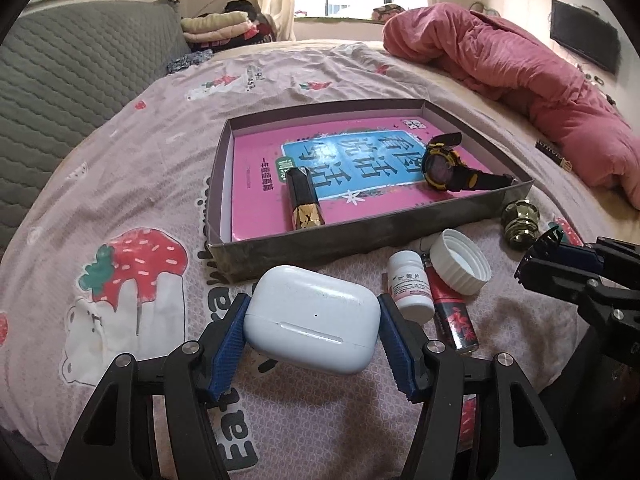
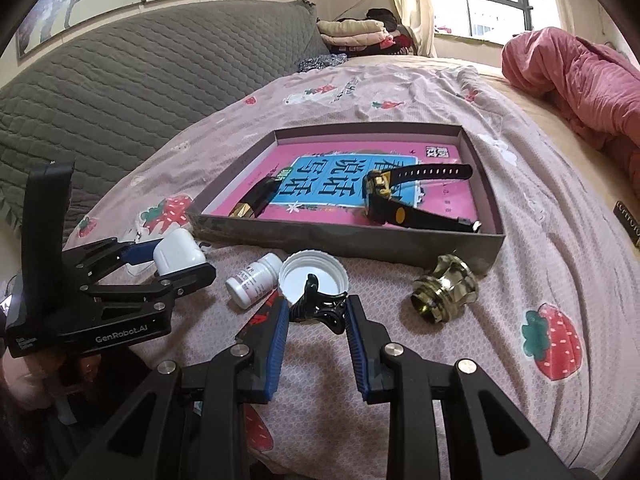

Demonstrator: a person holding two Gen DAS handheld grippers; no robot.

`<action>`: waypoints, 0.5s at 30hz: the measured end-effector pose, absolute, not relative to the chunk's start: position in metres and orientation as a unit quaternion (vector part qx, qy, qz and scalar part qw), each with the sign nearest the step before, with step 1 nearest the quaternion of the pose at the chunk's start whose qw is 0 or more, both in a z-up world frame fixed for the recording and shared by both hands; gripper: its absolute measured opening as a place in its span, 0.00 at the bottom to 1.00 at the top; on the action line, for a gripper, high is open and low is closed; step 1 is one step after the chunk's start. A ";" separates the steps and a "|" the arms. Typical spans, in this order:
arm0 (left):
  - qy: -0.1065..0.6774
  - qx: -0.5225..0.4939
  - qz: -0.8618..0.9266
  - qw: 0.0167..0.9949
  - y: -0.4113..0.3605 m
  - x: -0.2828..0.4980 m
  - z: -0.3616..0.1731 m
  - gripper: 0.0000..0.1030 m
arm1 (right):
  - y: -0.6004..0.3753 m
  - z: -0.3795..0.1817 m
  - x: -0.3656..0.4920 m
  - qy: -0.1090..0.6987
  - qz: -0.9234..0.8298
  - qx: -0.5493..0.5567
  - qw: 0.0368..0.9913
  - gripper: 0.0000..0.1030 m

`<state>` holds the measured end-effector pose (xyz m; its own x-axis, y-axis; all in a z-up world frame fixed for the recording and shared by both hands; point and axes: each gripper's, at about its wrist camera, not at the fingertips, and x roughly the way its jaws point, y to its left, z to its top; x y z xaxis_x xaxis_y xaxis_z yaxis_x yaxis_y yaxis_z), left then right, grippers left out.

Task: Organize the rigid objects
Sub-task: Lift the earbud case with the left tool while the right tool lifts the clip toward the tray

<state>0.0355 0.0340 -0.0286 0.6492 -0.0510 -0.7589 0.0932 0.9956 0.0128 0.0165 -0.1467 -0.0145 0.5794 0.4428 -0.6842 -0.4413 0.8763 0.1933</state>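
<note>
The left gripper (image 1: 312, 316) clamps a white earbuds case (image 1: 312, 314) between its blue pads, lifted just clear of the strawberry-print bedsheet (image 1: 120, 184). The case is glossy, rounded, with a lid seam and a tiny dark dot on its front (a few scuffs too). It hangs near the shallow box (image 1: 224, 184), on the box's near side. The right gripper (image 2: 318, 308) is narrowed on a black hair clip (image 2: 316, 300), its pads pressing it. Inside the box, on a pink book (image 1: 264, 184), lie a black-and-yellow watch (image 1: 444, 164) and a black-gold tube (image 1: 304, 196).
</note>
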 end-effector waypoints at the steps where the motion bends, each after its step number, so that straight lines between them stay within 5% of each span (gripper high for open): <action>1: 0.417 0.026 -0.038 0.908 0.034 0.035 -0.027 0.62 | -0.148 -0.013 0.017 0.383 0.248 0.002 0.890 0.28; 15: 0.424 -0.005 -0.032 0.905 0.032 0.031 -0.013 0.62 | -0.150 -0.002 0.015 0.360 0.245 -0.001 0.900 0.28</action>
